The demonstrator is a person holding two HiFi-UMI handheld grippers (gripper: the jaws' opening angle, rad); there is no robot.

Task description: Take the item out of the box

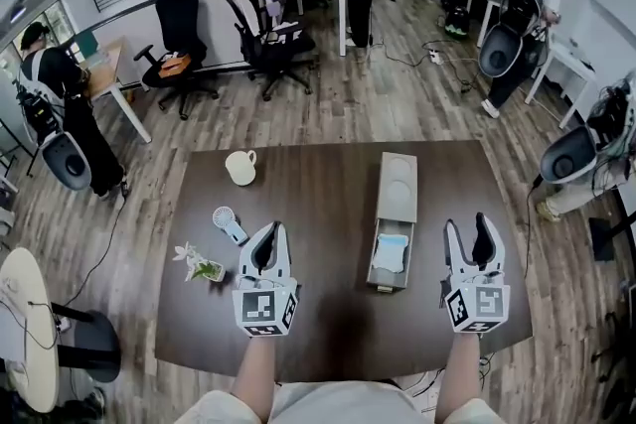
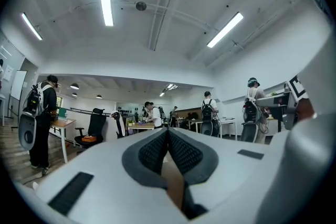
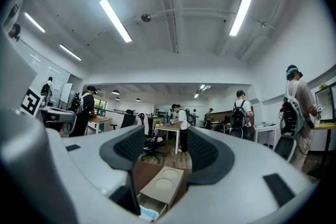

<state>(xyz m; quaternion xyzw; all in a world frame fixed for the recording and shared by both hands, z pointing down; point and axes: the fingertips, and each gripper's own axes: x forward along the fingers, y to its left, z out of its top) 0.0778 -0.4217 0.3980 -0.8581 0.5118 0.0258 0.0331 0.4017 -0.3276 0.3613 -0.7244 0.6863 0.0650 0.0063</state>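
A long cardboard box (image 1: 397, 189) lies on the dark table (image 1: 328, 313), its drawer pulled out toward me. Inside the drawer rests a white and light-blue item (image 1: 391, 253). My right gripper (image 1: 468, 241) stands open just right of the drawer, empty. In the right gripper view the box (image 3: 167, 182) and the item (image 3: 148, 213) show between the parted jaws of the right gripper (image 3: 165, 147). My left gripper (image 1: 268, 243) sits left of the box with nothing in it. In the left gripper view the pads of the left gripper (image 2: 168, 134) meet at the tip.
A cream mug (image 1: 240, 167) stands at the table's far left. A small white and blue handheld fan (image 1: 228, 222) and a tiny potted plant (image 1: 202, 266) lie left of my left gripper. Office chairs, desks and several people stand beyond the table.
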